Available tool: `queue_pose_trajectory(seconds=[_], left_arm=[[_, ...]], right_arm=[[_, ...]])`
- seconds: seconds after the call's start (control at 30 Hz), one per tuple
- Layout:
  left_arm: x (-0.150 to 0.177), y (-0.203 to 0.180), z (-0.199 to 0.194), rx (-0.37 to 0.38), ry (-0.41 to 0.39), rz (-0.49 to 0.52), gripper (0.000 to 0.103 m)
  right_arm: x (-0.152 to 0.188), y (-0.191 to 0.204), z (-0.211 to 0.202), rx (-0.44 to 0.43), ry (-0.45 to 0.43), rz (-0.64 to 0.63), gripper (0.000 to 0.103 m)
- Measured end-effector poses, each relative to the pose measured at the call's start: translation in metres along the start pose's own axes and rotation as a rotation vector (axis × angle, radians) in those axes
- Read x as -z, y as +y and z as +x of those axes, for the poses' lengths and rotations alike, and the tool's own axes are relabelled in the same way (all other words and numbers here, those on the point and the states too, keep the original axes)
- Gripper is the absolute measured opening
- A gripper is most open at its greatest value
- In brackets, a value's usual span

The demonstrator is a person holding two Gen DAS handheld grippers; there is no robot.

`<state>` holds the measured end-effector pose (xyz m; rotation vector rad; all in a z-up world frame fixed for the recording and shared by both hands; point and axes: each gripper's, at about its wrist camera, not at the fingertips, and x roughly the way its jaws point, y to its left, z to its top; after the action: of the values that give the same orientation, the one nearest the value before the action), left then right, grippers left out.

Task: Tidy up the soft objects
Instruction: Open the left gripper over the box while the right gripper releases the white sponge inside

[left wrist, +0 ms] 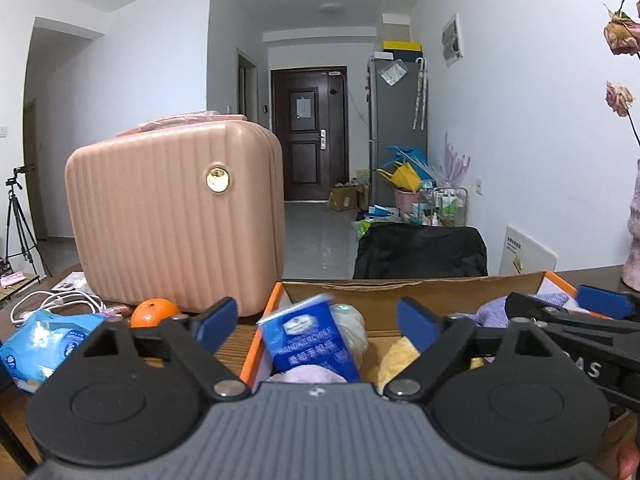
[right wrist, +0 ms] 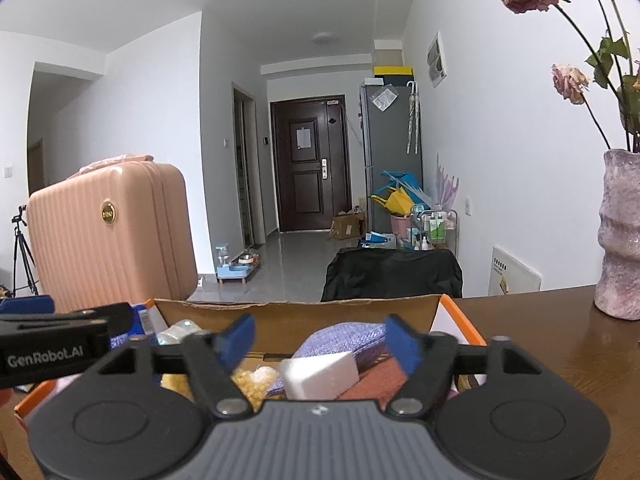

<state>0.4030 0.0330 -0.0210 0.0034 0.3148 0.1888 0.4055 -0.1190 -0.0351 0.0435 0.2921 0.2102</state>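
An open cardboard box (left wrist: 380, 292) with orange edges sits on the wooden table and holds soft items. In the left wrist view a blue handkerchief pack (left wrist: 312, 340) leans in the box's left end, beside a clear bag (left wrist: 354, 328) and a yellow sponge (left wrist: 394, 360). My left gripper (left wrist: 316, 320) is open, with the pack between its jaws and untouched by the pads. In the right wrist view my right gripper (right wrist: 320, 340) is open above a white foam block (right wrist: 320, 376), a purple cloth (right wrist: 344, 334) and a rust-red cloth (right wrist: 380, 380).
A pink ribbed suitcase (left wrist: 172, 220) stands on the table left of the box. An orange (left wrist: 154, 312), a light blue tissue pack (left wrist: 44, 340) and a white cable (left wrist: 56, 302) lie near it. A vase (right wrist: 620, 236) of dried roses stands at the right. A black chair back (left wrist: 420, 252) is behind the box.
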Motion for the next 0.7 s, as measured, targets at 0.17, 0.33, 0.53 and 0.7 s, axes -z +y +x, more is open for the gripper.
queue_pose_trajectory(seconds=[0.17,0.33,0.53,0.7], left_arm=[[-0.0018,0.0036,-0.0003,-0.023,-0.004,-0.029,0.103],[-0.0018,0.0060,0.0014,-0.029,0.005,-0.039,0.103],[-0.0020,0.0078,0.0016,-0.032,0.007,-0.048,0.103],[-0.0021,0.0101,0.0005,-0.037,0.007,-0.055,0.103]], right_arm=[[0.0004,-0.0075,-0.0045,0.010,-0.030,0.040,0.099],[0.0005,-0.0095,-0.0071,0.035,-0.055,0.042,0.103],[0.0007,-0.0091,-0.0076,0.046,-0.063,0.041,0.103],[0.0011,-0.0092,-0.0102,0.055,-0.078,0.040,0.103]])
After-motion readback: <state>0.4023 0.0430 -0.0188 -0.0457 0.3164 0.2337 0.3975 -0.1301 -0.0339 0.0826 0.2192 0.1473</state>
